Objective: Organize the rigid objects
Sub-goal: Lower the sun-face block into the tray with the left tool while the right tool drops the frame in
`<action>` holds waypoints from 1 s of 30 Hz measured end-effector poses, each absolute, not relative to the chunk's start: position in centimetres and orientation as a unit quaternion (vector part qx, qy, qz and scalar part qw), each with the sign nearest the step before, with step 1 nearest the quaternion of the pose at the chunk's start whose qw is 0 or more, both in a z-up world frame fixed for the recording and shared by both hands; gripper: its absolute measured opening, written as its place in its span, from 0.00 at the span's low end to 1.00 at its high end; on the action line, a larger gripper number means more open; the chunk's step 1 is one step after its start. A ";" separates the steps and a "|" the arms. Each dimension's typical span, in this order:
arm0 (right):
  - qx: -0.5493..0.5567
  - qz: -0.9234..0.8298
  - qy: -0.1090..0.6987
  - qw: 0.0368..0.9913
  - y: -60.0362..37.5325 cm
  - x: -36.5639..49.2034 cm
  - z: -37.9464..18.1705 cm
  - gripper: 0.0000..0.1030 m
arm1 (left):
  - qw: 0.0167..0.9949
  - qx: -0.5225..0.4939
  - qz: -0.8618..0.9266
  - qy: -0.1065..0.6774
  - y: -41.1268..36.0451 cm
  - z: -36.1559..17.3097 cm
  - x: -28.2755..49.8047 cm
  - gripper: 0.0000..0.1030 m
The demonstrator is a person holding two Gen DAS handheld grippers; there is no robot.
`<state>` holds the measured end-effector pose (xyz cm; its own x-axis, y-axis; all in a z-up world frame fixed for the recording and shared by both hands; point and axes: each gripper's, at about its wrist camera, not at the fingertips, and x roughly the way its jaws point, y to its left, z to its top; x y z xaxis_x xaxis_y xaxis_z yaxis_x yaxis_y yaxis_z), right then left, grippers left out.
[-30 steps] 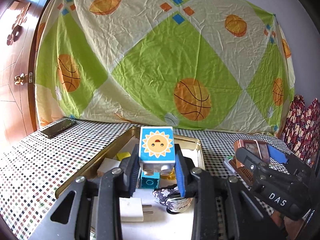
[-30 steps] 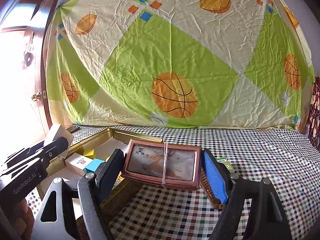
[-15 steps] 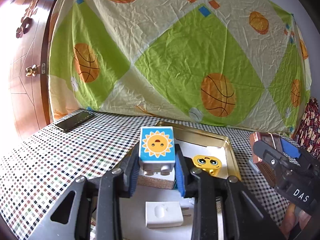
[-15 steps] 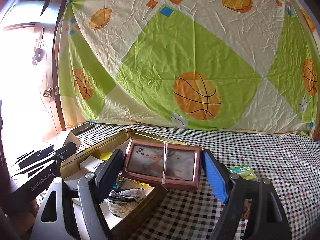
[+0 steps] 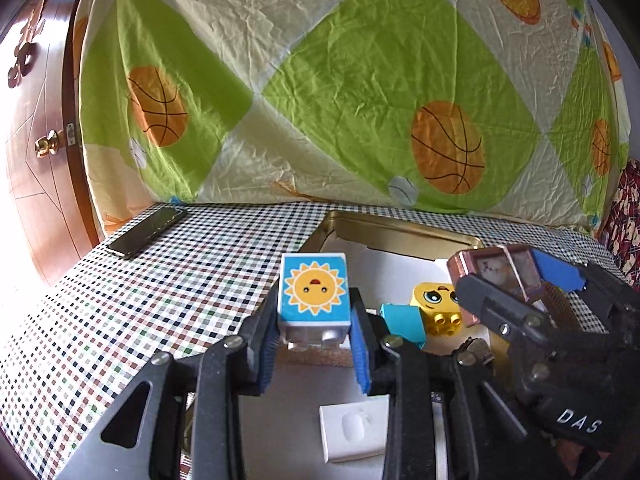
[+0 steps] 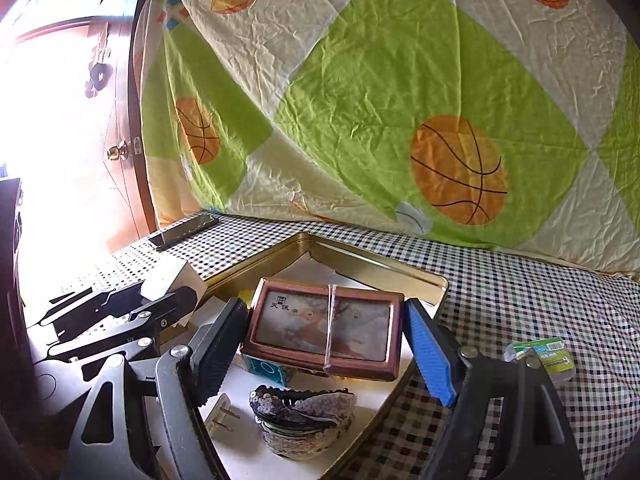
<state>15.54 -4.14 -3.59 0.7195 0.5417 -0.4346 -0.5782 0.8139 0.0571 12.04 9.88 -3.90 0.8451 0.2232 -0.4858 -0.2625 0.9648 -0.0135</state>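
Observation:
My left gripper is shut on a toy block with a sun face and holds it above the near left part of the gold tin tray. My right gripper is shut on a flat copper-framed box with a deer picture and holds it over the tray. In the left wrist view the right gripper and its box hang over the tray's right side. In the right wrist view the left gripper shows at the left.
In the tray lie a yellow face block, a teal block, a white plug adapter and a sequined hair clip. A black phone lies at the far left. A small green-labelled packet lies right of the tray.
Both grippers have moved left with their objects. The right gripper, which was beside the tray, now holds its box over it. The left gripper's block now sits nearer the tray's left edge.

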 end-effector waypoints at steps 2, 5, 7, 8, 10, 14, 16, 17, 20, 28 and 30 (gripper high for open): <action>-0.046 0.303 0.227 0.925 -3.8 15.7 -3.8 0.78 | 0.958 -0.036 0.129 0.255 10.1 -4.1 12.3 0.30; -0.045 0.306 0.237 0.921 -3.6 16.0 -4.2 0.78 | 0.956 -0.035 0.129 0.263 10.3 -4.4 12.6 0.30; -0.044 0.308 0.244 0.918 -3.6 16.2 -4.4 0.78 | 0.954 -0.031 0.131 0.266 10.3 -4.5 12.7 0.30; -0.041 0.313 0.250 0.915 -3.6 16.4 -4.5 0.78 | 0.954 -0.031 0.132 0.268 10.4 -4.6 12.9 0.30; -0.032 0.317 0.257 0.912 -3.7 16.6 -4.7 0.79 | 0.953 -0.031 0.131 0.272 10.5 -4.7 13.0 0.30; -0.031 0.317 0.255 0.913 -3.8 16.8 -4.6 0.79 | 0.951 -0.026 0.134 0.276 10.5 -4.9 13.2 0.30; -0.030 0.317 0.251 0.914 -3.9 16.7 -4.5 0.79 | 0.951 -0.023 0.138 0.276 10.4 -4.9 13.3 0.30; -0.029 0.317 0.249 0.915 -4.0 16.7 -4.5 0.79 | 0.951 -0.022 0.139 0.277 10.4 -4.9 13.3 0.31; -0.028 0.316 0.248 0.915 -4.2 16.6 -4.5 0.79 | 0.950 -0.018 0.141 0.277 10.2 -5.0 13.3 0.37; -0.009 0.285 0.239 0.928 -6.6 16.5 -4.2 0.79 | 0.955 -0.022 0.161 0.249 10.2 -4.3 12.1 0.94; -0.003 0.280 0.238 0.930 -7.4 16.5 -4.2 0.79 | 0.955 -0.022 0.158 0.250 10.1 -4.3 12.1 0.94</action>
